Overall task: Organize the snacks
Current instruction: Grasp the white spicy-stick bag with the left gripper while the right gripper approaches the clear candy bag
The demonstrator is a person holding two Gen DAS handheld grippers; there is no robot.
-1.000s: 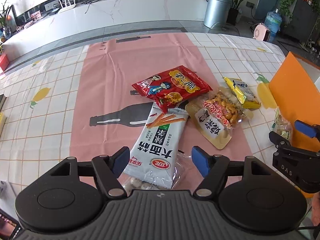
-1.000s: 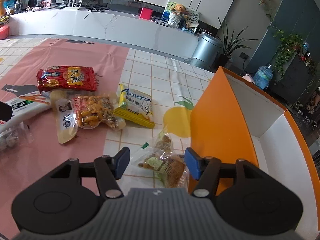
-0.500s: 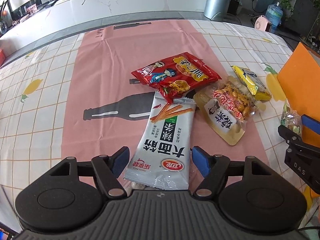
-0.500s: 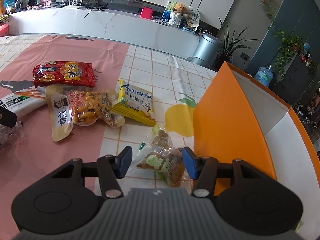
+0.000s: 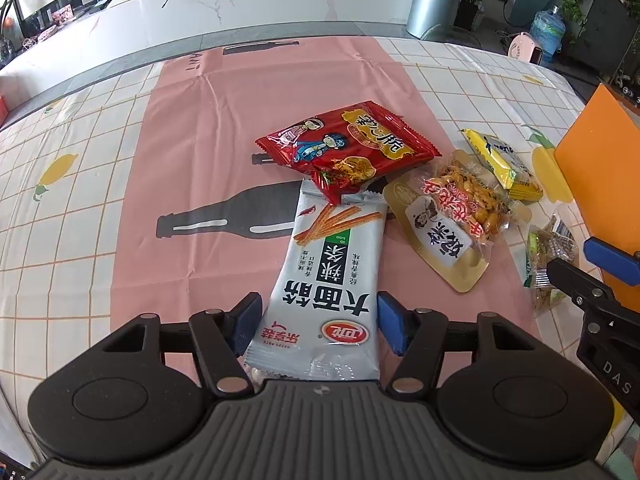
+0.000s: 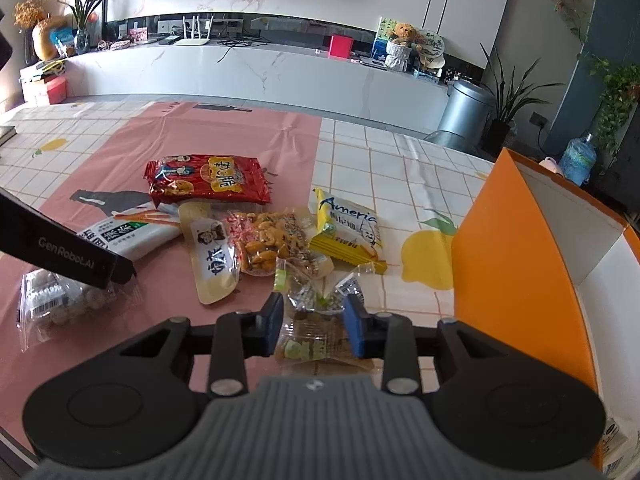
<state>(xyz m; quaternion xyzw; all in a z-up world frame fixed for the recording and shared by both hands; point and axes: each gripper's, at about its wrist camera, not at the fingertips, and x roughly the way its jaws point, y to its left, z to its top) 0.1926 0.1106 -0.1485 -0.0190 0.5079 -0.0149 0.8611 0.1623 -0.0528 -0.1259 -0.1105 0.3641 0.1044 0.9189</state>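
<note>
**Both grippers closing on snack packets beside the orange box**

The left gripper (image 5: pixel 318 322), pitched steeply down at the table, has just been closing; its blue pads flank the near end of the white spicy-strip packet (image 5: pixel 332 280) and sit at its edges, though firm contact cannot be confirmed. The packet's long axis runs away from the gripper, its far end tucked under the red chip bag (image 5: pixel 348 148). The right gripper (image 6: pixel 314 326), tilted less steeply, has also been closing, and its pads press the sides of a crinkled clear-wrapped biscuit packet (image 6: pixel 312 340) with green labelling, lying just beside the orange box (image 6: pixel 516 264). Between the two lie a gold nut pouch (image 6: pixel 248 248) and a yellow wafer pack (image 6: pixel 348 232) on the checked tablecloth (image 5: pixel 60 208).
</note>
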